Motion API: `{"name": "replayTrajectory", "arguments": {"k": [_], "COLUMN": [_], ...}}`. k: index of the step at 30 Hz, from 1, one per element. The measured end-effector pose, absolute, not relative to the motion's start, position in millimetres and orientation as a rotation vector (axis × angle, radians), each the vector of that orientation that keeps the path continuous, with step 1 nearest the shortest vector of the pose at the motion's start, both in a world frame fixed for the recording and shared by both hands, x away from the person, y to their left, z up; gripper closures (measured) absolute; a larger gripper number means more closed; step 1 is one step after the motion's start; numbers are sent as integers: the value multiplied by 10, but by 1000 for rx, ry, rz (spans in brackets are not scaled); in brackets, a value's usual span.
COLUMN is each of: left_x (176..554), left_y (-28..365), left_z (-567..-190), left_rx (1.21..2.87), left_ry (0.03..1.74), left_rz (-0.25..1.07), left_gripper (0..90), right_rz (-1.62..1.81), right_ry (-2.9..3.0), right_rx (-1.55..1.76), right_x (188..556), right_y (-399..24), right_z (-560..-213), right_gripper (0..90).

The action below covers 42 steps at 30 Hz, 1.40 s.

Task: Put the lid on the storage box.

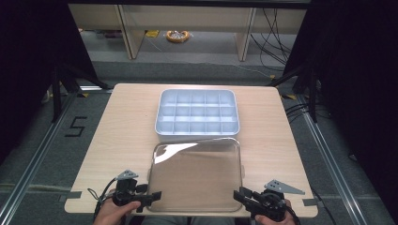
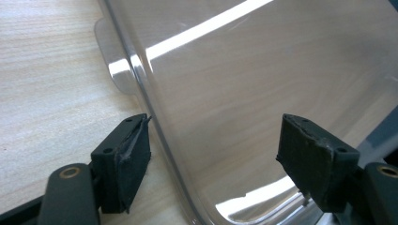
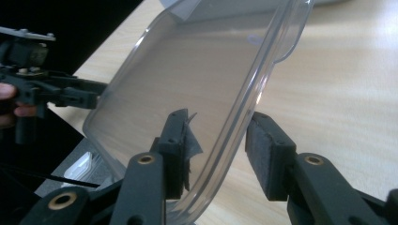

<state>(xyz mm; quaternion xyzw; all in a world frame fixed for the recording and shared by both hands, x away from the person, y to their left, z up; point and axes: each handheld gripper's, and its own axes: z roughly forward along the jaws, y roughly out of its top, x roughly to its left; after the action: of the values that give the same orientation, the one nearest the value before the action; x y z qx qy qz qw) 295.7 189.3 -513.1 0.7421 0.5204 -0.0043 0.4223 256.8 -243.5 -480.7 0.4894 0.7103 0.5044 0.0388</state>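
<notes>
Currently, a clear plastic lid (image 1: 197, 173) lies on the near half of a light wooden table (image 1: 117, 136), just in front of a pale grey compartment tray (image 1: 197, 112) divided into a grid of small cells. The near edge of the lid reaches the table's front edge, where a person holds a gripper in each hand.

The left gripper (image 1: 152, 196) sits at the lid's near left corner with its jaws spread wide; in the left gripper view the lid's rim runs between the two pads without either one pressing on it. The right gripper (image 3: 218, 140) is at the near right corner, its jaws drawn in around the upturned rim, one pad inside the lid and one outside; whether they truly pinch it is hard to tell.

The step in hand looks like picking up the lid to set it over the tray. To do it well, both grippers should bite the rim squarely before lifting, keep the lid level, and carry it forward so its corners line up with the tray's.
</notes>
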Motion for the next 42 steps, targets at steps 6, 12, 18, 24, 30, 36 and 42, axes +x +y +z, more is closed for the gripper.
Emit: {"name": "replayTrajectory", "arguments": {"k": [6,12,18,24,30,36,42], "left_x": [2977,3012,3073,3112,3112,3103,3080], "left_y": [1891,1920,2016,2034,2027,2041,2040], "left_z": [-5129,-5134,-5155,-5161,-5164,-5167,-5120], "left_rx": [1848,1834,1762,1749,1755,1774,1791], "left_ry": [1323,1333,1372,1371,1352,1328,1291], "left_rz": [4,15,-39,-63,-100,-137,-105], "left_gripper": [244,230,332,327,340,459,510], "right_rz": [1561,1561,1603,1634,1546,1587,1570], "right_ry": [2208,2195,2203,2200,2256,2208,2212], "right_rx": [1494,1444,1450,1394,1320,1487,1526], "right_x": [2564,2541,2551,2534,2550,2604,2646], "right_y": [-2431,-2402,-2425,-2397,-2384,-2494,-2535], "right_z": [-4784,-4733,-4745,-4712,-4736,-4817,-4881], "right_gripper": [616,634,637,638,661,666,682]}}
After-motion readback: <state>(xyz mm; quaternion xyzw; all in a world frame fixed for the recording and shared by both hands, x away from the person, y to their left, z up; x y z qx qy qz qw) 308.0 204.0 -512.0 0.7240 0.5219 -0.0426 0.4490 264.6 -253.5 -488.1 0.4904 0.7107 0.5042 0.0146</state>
